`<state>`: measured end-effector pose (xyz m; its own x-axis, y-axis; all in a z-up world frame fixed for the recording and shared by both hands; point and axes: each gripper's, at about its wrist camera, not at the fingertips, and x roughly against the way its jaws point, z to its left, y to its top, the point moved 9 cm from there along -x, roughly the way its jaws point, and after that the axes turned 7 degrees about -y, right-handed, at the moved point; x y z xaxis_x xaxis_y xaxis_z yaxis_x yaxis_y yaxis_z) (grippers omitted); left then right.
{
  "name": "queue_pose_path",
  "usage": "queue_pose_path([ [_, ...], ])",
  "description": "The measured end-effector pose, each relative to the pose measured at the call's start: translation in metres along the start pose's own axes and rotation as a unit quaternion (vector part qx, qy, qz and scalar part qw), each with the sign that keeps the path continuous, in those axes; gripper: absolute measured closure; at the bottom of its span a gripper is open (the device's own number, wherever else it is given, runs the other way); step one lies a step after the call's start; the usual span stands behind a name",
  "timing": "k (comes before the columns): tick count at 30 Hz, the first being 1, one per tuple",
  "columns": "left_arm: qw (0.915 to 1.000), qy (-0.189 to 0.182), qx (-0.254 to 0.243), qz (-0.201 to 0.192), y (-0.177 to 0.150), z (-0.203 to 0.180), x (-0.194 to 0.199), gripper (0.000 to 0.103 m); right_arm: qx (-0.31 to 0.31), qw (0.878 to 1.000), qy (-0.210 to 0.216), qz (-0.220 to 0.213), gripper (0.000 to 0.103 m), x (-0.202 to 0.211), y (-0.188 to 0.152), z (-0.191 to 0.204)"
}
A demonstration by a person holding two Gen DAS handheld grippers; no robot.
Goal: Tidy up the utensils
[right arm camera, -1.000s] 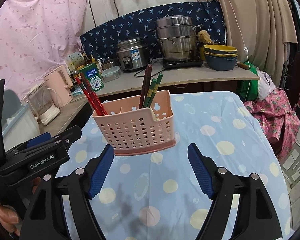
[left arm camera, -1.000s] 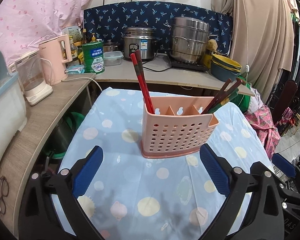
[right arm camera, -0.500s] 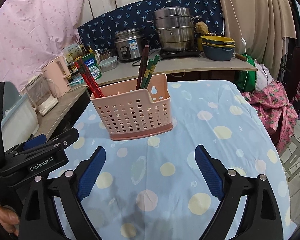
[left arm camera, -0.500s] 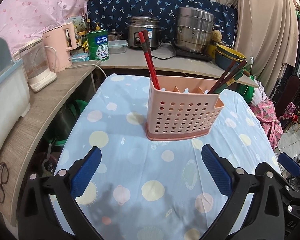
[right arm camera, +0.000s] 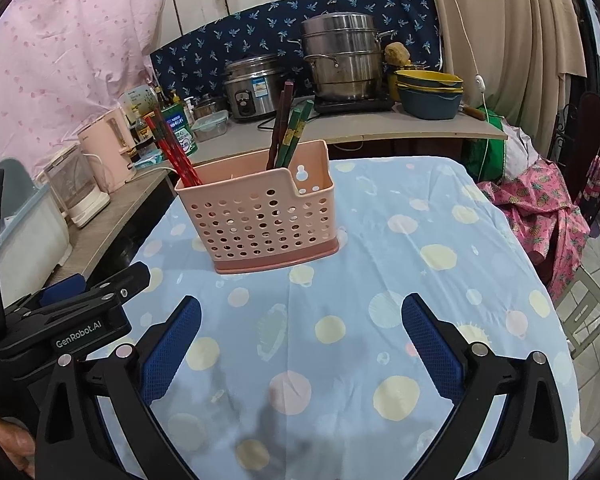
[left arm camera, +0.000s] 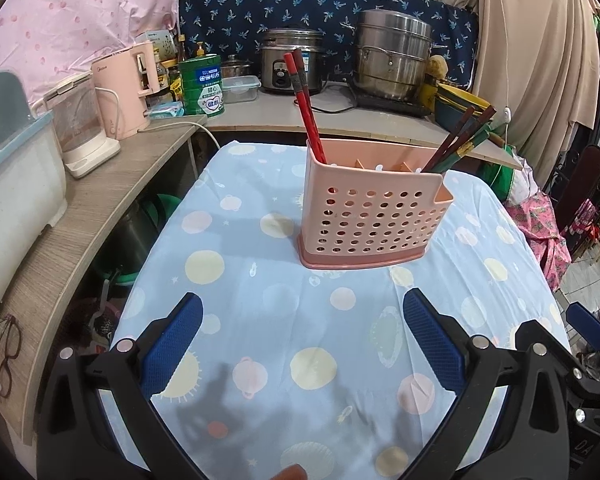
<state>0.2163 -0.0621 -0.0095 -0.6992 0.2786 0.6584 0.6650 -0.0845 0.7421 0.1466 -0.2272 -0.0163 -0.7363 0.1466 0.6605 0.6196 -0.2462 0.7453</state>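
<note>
A pink perforated utensil holder [left arm camera: 370,216] [right arm camera: 260,216] stands upright on the blue spotted tablecloth [left arm camera: 292,320] [right arm camera: 380,280]. Red chopsticks [left arm camera: 306,108] [right arm camera: 172,152] lean out of its left compartment. Brown and green chopsticks [left arm camera: 460,140] [right arm camera: 288,128] stick out of its right compartment. My left gripper [left arm camera: 302,308] is open over the cloth, well short of the holder, nothing between its blue pads. My right gripper [right arm camera: 300,312] is also open with its jaws still opening, empty, in front of the holder. The left gripper's body shows at the left edge of the right wrist view.
A wooden counter [left arm camera: 100,200] runs along the left and back with a pink kettle [left arm camera: 128,88], green tin [left arm camera: 202,84], rice cooker [left arm camera: 292,60], steel steamer pot [left arm camera: 392,60] and stacked bowls [right arm camera: 428,88]. Glasses [left arm camera: 4,356] lie on the counter. Pink patterned cloth [right arm camera: 540,216] hangs at the right.
Both grippers have drawn back from the holder, which now sits farther away in both views. The right gripper's jaws have spread wider. The holder and chopsticks stay in place.
</note>
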Motion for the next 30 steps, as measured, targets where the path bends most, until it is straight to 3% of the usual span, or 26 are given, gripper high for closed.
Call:
queue_pose_path([
  [30,0.9999,0.01,-0.014,0.001,-0.008,-0.005,0.004,0.007,0.013,1.0,-0.01,0.013,0.006,-0.004,-0.015,0.002],
])
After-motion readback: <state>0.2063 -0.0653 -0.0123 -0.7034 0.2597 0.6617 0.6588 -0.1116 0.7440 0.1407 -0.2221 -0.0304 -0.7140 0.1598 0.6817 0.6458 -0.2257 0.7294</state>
